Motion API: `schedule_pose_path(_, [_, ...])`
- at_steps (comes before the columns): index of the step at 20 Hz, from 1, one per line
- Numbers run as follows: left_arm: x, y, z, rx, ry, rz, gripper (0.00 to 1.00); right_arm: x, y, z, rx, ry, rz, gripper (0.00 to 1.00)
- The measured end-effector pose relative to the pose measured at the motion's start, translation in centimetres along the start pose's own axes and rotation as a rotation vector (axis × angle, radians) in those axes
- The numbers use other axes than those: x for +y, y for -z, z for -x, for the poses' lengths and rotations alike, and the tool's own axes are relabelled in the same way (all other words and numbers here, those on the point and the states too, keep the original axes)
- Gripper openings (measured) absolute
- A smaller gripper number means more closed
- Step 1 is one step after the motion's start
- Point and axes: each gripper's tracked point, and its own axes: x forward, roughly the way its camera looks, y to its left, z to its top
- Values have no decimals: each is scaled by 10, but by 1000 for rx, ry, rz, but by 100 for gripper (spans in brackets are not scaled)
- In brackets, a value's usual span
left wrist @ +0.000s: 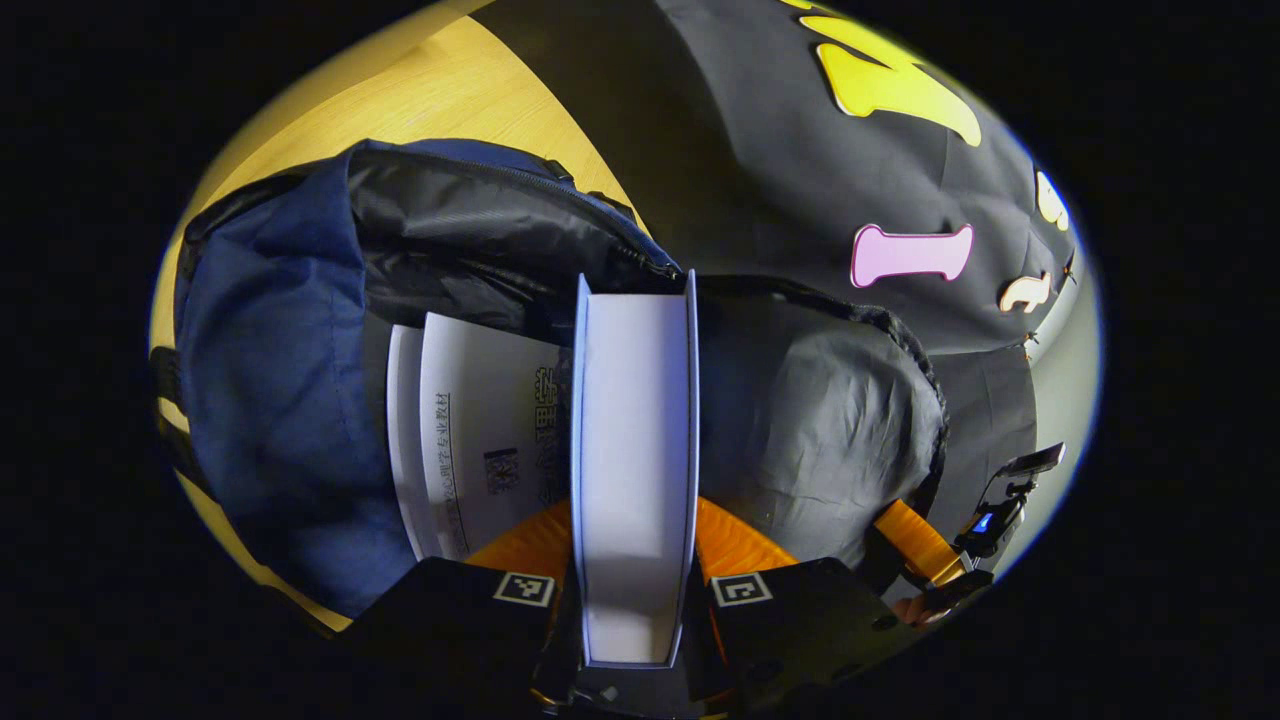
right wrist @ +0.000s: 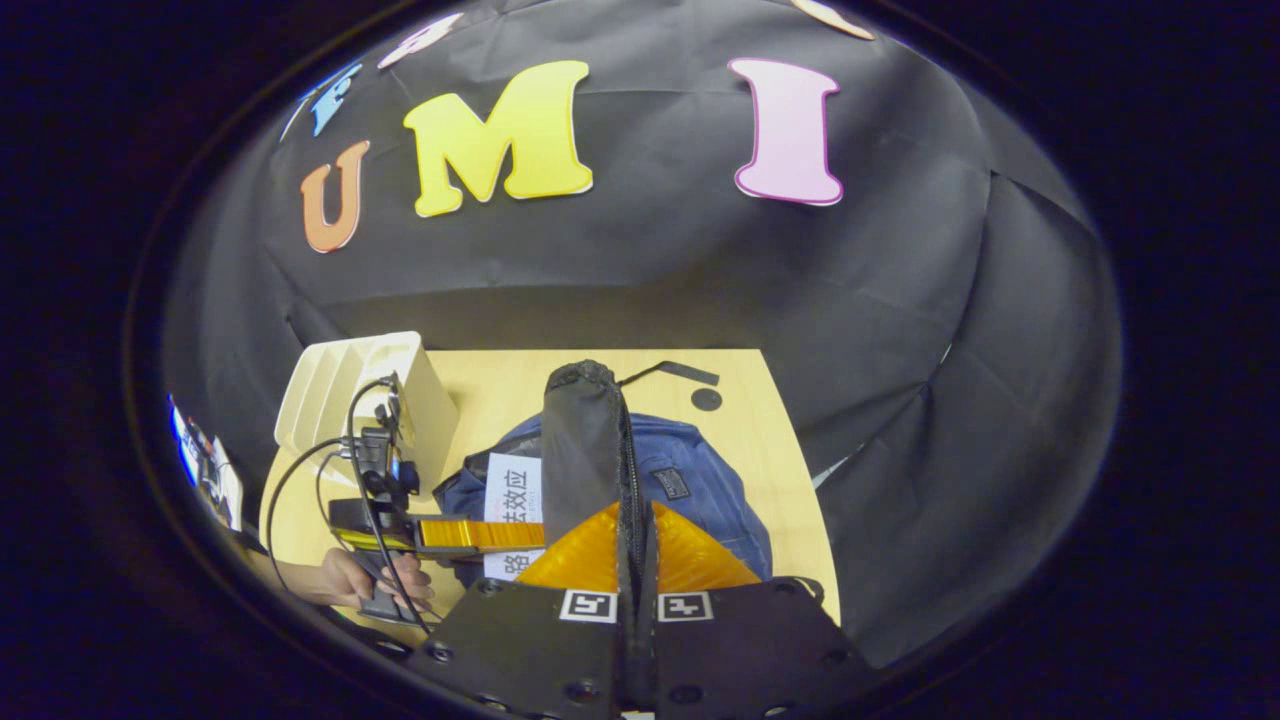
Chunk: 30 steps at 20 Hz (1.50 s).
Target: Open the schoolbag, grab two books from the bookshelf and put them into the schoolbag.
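A white book (left wrist: 632, 440) is clamped between the left gripper (left wrist: 632, 590) jaws at the open mouth of the blue schoolbag (left wrist: 280, 400), which lies on the desk (right wrist: 770, 450). The bag's flap (right wrist: 585, 450) is pinched upright in the right gripper (right wrist: 636, 600) jaws. Another book (left wrist: 480, 430) is seen inside.

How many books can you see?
2: one book held between the left gripper's fingers above the open schoolbag, another book already inside it. More may be hidden.

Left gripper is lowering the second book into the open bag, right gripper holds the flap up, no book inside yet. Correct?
Not quite: a first book already sits inside the schoolbag, seen in the left gripper view. The rest holds: left gripper holds the second book, right gripper pinches the flap.
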Motion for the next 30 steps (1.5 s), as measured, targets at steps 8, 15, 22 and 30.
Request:
schedule_pose_path(8, [30, 1, -14, 69, -114, 45, 70, 7, 4, -7, 20, -22, 7, 3])
schedule_pose_path(15, [39, 4, 16, 138, -311, 19, 84, 9, 4, -9, 22, -27, 4, 0])
schedule_pose_path(22, [32, -10, 71, 130, -493, -143, 84, 21, 6, -8, 16, -43, -10, 3])
schedule_pose_path(30, [12, -26, 148, 134, -711, -425, 84, 43, 11, -4, -1, -68, -29, 0])
